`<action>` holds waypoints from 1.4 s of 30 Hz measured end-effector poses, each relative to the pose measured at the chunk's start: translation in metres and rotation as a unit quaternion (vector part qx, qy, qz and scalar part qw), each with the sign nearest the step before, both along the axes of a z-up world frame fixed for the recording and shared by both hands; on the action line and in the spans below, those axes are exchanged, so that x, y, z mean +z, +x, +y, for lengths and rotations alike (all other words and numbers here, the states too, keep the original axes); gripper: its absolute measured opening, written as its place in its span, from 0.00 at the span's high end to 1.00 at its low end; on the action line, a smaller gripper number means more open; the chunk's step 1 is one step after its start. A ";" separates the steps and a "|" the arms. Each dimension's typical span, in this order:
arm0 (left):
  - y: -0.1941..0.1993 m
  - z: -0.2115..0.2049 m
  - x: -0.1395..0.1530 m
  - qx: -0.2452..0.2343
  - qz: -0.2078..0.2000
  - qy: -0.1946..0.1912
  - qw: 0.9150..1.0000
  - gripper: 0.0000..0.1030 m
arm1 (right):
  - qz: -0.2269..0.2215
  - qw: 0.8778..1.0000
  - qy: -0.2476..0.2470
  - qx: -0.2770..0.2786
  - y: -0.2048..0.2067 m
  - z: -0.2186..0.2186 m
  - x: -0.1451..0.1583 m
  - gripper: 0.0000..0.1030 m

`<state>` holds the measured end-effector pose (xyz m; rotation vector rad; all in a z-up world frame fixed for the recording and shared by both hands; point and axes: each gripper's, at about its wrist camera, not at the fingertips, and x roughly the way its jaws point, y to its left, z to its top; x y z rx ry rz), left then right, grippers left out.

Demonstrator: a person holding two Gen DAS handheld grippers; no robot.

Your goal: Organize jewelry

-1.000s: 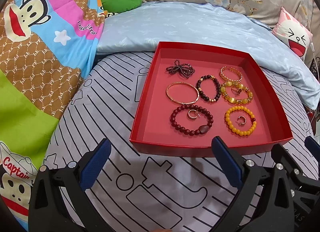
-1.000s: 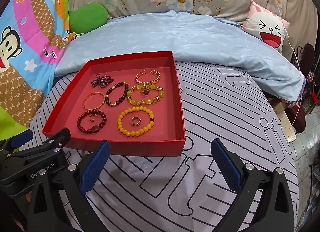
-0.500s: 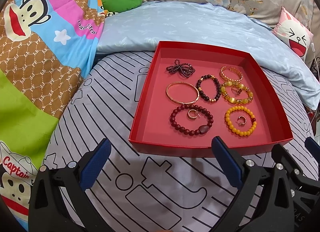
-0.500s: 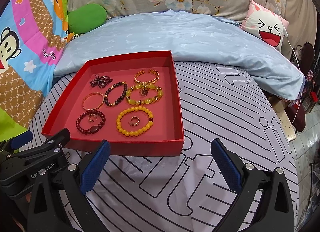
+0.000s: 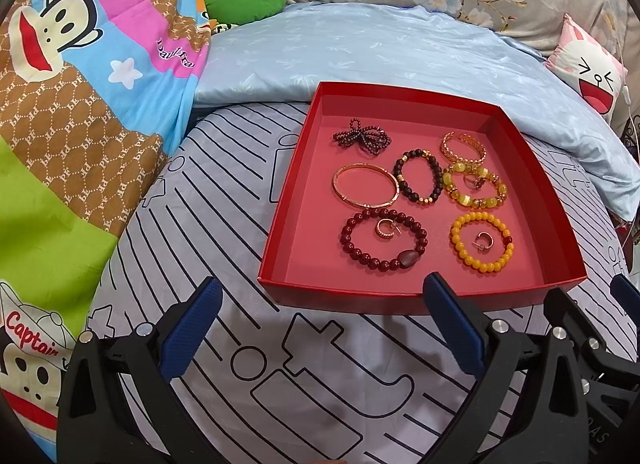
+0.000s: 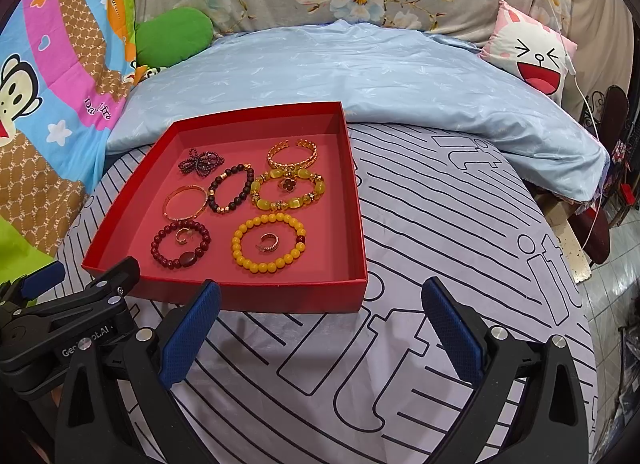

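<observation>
Together we hold both grippers low over the striped grey sheet (image 5: 224,232), just short of the red tray (image 5: 532,192), which lies flat on the bed with the folded blue quilt (image 5: 380,44) behind it. Our left gripper (image 5: 320,328) has its blue pads spread wide and nothing between them; its right pad overlaps the tray's near wall in the left wrist view, though we cannot tell whether it touches.

Going left to right inside the tray: a dark beaded bow (image 5: 362,138) sits near the far left, a plain gold bangle (image 5: 366,185) below it, and a dark red bead bracelet (image 5: 384,238) nearest us, ringed around a small gold hoop earring (image 5: 384,229). In the middle lies a black and gold bead bracelet (image 5: 418,177). Further right come a gold chain cuff (image 5: 463,147), a yellow-green stone bracelet (image 5: 474,186) with what looks like a small dark flower charm inside it, and an orange bead bracelet (image 5: 482,242) encircling a second hoop earring (image 5: 483,240).

Our right gripper (image 6: 320,328) hangs at the tray's near right corner, fingers likewise wide apart and empty. At the far right a pink cartoon pillow (image 6: 532,52) rests against the floral backrest.
</observation>
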<state>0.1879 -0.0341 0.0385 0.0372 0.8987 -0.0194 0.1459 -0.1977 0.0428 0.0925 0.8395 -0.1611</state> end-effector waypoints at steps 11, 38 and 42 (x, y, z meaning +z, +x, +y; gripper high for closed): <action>0.001 0.000 -0.001 -0.001 0.000 -0.001 1.000 0.07 | -0.001 1.000 0.000 0.000 0.000 0.000 0.000 0.06; 0.000 0.000 0.000 0.008 -0.004 0.001 1.000 0.07 | 0.000 1.000 0.000 0.000 0.000 -0.003 -0.001 0.06; 0.000 0.000 0.000 0.007 -0.005 0.001 1.000 0.07 | 0.000 1.000 -0.001 0.000 0.000 -0.003 -0.001 0.06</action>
